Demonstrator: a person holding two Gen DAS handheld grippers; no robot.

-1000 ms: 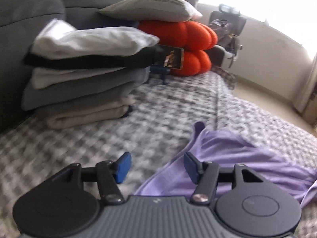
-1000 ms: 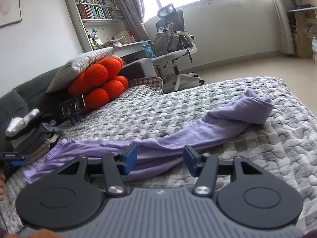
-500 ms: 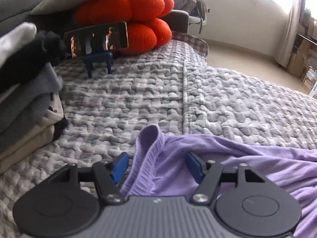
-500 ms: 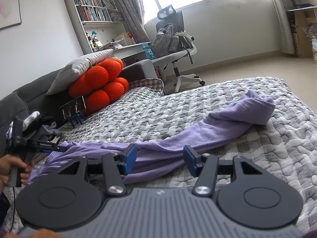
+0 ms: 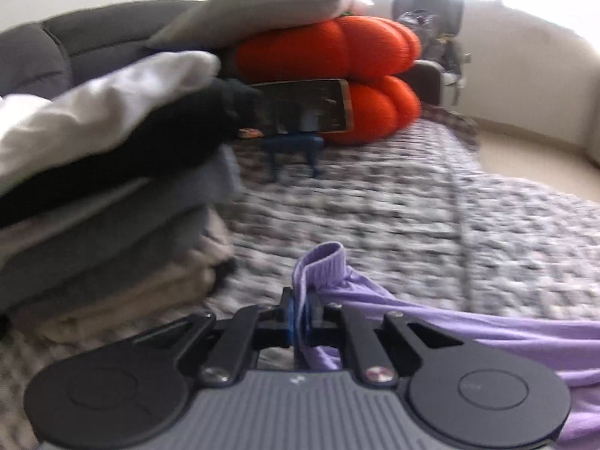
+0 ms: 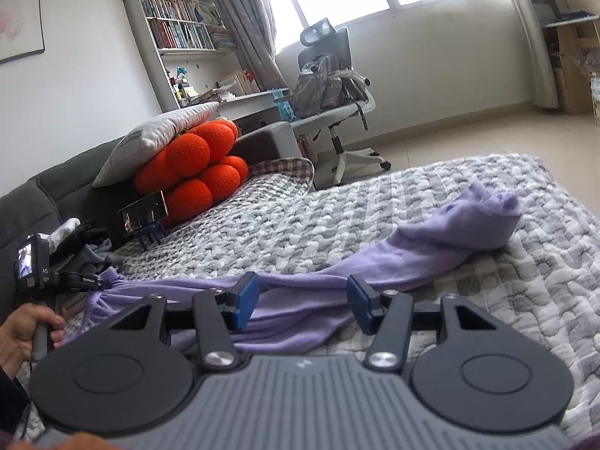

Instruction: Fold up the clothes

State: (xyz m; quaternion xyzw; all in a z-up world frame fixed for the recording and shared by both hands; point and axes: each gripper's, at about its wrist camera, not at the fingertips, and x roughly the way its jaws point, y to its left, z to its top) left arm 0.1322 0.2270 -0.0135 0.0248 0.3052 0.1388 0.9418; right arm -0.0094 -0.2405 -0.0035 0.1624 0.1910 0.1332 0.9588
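Observation:
A long purple garment [image 6: 412, 258] lies stretched across the grey checked quilt [image 6: 318, 221], its far end bunched at the right. In the left wrist view its ribbed end [image 5: 326, 262] sticks up from my left gripper [image 5: 300, 315]. The jaws are closing and the blue pads pinch the cloth. The right wrist view shows that same gripper [image 6: 101, 283] at the garment's left end, with a hand [image 6: 22, 330] on its handle. My right gripper [image 6: 302, 300] is open over the middle of the garment, and its pads [image 6: 245, 300] are clear of the cloth.
A stack of folded clothes [image 5: 112, 187] stands close on the left against the grey sofa back [image 5: 56, 48]. Behind it are a phone on a blue stand [image 5: 303, 107], orange cushions [image 5: 337, 75] and a pillow [image 5: 270, 3]. An office chair [image 6: 333, 86] stands on the floor beyond the bed.
My left gripper moved onto the purple garment's ribbed end and went from open to shut on it, ending closer to the folded stack. The right gripper stayed still and open.

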